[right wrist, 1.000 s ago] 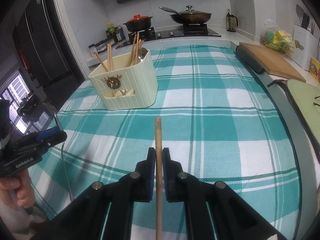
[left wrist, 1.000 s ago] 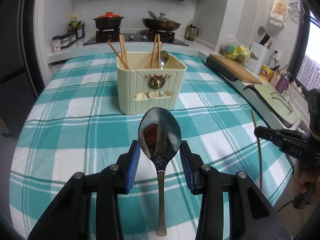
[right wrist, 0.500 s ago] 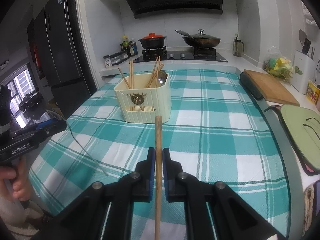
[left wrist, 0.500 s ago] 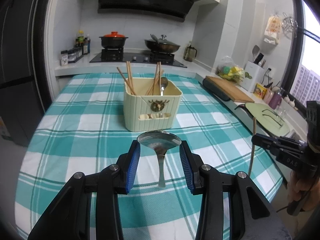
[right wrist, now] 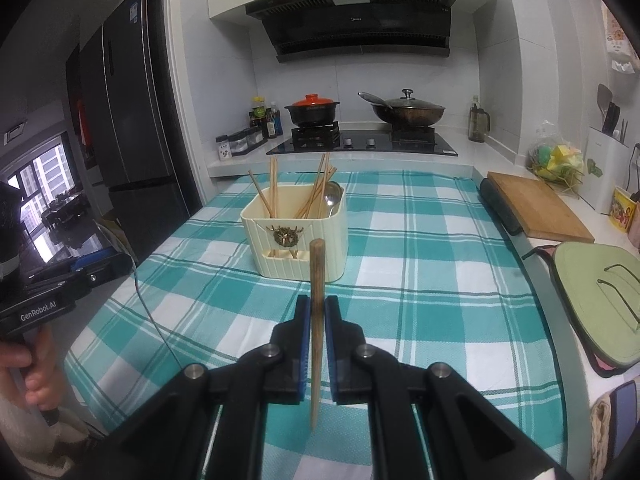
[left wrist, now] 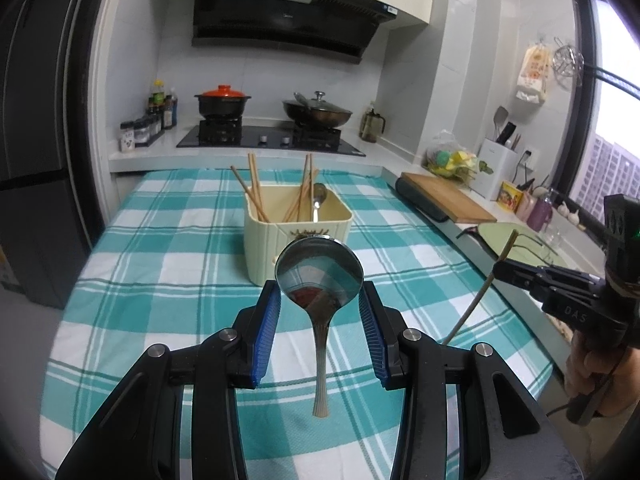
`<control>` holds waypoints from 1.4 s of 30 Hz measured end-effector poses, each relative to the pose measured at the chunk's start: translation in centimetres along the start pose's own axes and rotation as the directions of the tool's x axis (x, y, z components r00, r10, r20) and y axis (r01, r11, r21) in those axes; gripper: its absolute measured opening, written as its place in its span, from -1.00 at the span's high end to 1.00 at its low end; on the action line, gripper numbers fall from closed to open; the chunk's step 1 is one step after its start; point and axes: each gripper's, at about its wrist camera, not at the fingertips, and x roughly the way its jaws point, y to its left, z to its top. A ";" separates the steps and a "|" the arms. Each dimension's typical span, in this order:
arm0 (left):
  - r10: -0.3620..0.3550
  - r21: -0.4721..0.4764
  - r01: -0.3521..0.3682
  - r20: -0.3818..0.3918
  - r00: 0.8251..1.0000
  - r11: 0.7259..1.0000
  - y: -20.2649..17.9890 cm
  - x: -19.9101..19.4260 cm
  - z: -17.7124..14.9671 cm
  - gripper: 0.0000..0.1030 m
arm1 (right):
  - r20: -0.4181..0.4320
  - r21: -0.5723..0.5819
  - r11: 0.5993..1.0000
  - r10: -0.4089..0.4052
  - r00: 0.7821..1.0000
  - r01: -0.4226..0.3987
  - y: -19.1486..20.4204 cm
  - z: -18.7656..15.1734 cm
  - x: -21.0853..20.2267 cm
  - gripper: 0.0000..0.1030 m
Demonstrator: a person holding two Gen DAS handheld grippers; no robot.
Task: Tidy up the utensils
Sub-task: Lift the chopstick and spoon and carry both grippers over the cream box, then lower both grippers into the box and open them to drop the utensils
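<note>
Checked tabletop (left wrist: 168,264) underneath. Left gripper (left wrist: 319,300) clamps spoon (left wrist: 319,276) by bowl, handle dangling; right gripper (right wrist: 317,320) pinches chopstick (right wrist: 317,312). Holder (right wrist: 296,240) straight ahead. Advice: carry each above rim, tip vertical, release into matching section.

Kitchen, pale walls. Bench (right wrist: 420,240) under teal-and-white checked cloth stretches ahead of the tongs. Beyond its far edge: black hob (right wrist: 364,144), red-lidded pot (right wrist: 313,110), lidded wok (right wrist: 408,112), black range hood (right wrist: 352,20) above. Dark fridge (right wrist: 128,120) far left of the tongs. Right: wooden cutting board (right wrist: 536,208); bright window (left wrist: 612,120), daylight.
</note>
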 end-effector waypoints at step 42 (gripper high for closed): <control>0.025 -0.062 -0.020 0.090 0.996 0.998 4.9 14.6 21.6 0.21 | 0.206 -0.119 0.992 0.062 0.976 -0.038 -0.2 21.6 10.9 0.86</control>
